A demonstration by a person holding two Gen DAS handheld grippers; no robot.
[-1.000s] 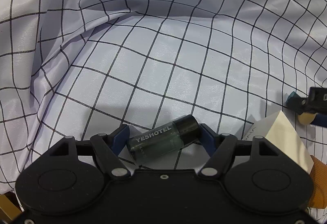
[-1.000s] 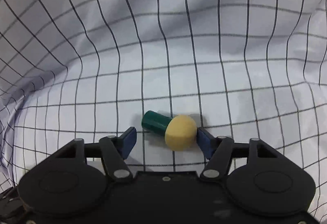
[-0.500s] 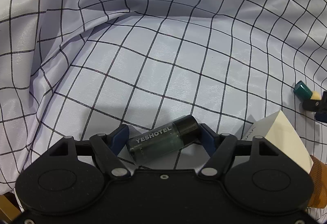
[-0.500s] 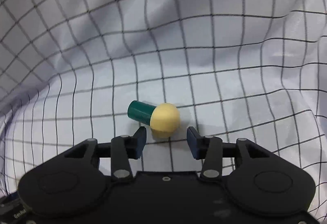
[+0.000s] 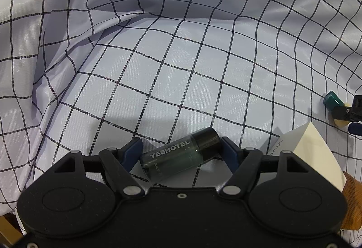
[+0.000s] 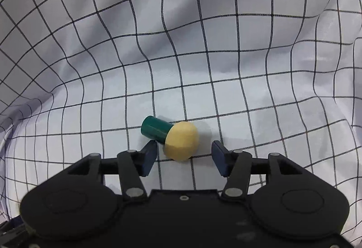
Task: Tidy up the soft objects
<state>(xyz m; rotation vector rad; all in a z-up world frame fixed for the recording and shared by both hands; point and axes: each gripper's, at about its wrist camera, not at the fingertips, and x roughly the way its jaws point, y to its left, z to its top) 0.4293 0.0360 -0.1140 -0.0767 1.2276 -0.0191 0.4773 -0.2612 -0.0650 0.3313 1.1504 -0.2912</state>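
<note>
The left gripper points steeply down at the cloth and is closed on a small dark translucent plastic bottle with a black cap and the white word YESHOTEL printed along its side. The bottle lies crosswise between the blue finger pads, cap end against the right-hand pad and base against the left-hand one, tilted slightly so the cap sits higher in the picture.

The right gripper also points down, and its jaws are opening. Between and just ahead of its blue pads lies a makeup sponge with a rounded yellow foam head and a short dark green cylindrical handle. It rests on its side on the cloth, the handle pointing up and to the left. The left-hand pad is just beside the handle; the right-hand pad stands clear of the foam head, so nothing is gripped.

Both objects sit on a white fabric with a thin black grid pattern, which rises in creased folds around them like the walls of a soft bin. In the left wrist view the sponge and the right gripper's tips show at the far right edge, and a white cardboard box corner lies near the bottle, with orange mesh beyond it.
</note>
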